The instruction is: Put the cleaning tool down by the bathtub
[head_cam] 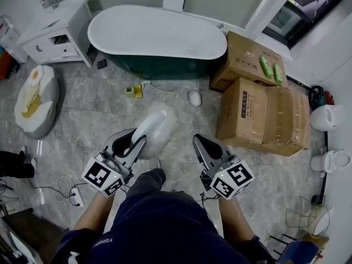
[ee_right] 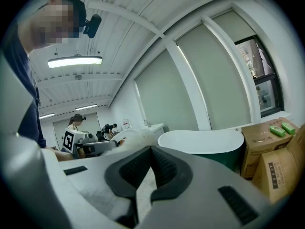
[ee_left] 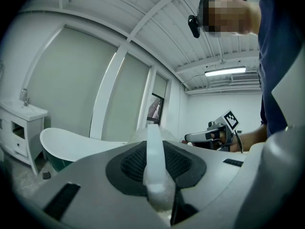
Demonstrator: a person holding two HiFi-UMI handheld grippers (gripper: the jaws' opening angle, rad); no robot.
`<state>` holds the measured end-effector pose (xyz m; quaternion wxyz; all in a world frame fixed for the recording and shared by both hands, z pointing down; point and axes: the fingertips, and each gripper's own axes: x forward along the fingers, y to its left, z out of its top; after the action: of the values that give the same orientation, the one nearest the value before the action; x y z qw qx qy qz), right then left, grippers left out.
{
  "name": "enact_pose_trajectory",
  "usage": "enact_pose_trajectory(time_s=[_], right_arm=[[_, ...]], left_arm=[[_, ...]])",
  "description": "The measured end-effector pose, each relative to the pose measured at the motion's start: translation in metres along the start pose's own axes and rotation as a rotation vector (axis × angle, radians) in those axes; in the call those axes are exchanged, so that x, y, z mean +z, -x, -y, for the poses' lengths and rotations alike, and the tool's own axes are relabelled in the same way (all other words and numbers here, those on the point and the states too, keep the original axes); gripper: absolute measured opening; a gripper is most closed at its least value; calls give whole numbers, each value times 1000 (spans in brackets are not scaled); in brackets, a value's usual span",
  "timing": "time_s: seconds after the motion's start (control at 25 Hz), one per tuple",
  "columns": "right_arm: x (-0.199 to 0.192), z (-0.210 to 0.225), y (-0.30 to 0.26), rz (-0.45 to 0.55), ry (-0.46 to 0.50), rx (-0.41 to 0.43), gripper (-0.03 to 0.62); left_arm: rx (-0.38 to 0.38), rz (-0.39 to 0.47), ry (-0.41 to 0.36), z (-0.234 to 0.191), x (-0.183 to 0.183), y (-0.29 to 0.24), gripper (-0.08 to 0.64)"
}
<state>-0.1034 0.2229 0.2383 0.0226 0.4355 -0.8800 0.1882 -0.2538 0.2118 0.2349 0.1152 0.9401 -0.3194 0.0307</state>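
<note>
The left gripper (head_cam: pixel 132 141) is clamped on the white plastic handle of the fluffy white cleaning tool (head_cam: pixel 157 130), held above the grey tiled floor (head_cam: pixel 99 120), well apart from the white oval bathtub with a dark green shell (head_cam: pixel 159 37); the right gripper (head_cam: pixel 201 143) has its jaws pressed together, empty

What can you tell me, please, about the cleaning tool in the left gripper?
The cleaning tool is white, with a broad, rounded, soft-looking head and a thin flat handle that looks like plastic. The left gripper is shut on the handle, which stands edge-on between its dark pads. The head points forward over the grey floor, toward the bathtub but well short of it. It is blurred in the head view, so finer detail is unclear.
</note>
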Motion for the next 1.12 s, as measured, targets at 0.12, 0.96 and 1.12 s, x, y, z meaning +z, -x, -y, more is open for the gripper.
enact_pose_trajectory(time_s=[0.12, 0.96, 1.12], right_arm=[[9, 1, -20, 6, 2, -11, 5], [35, 31, -87, 18, -10, -95, 5], [37, 53, -86, 27, -22, -122, 5]], left_arm=[[-11, 3, -2, -22, 7, -4, 109], [-70, 15, -2, -106, 29, -38, 109], [-87, 3, -7, -110, 29, -59, 109]])
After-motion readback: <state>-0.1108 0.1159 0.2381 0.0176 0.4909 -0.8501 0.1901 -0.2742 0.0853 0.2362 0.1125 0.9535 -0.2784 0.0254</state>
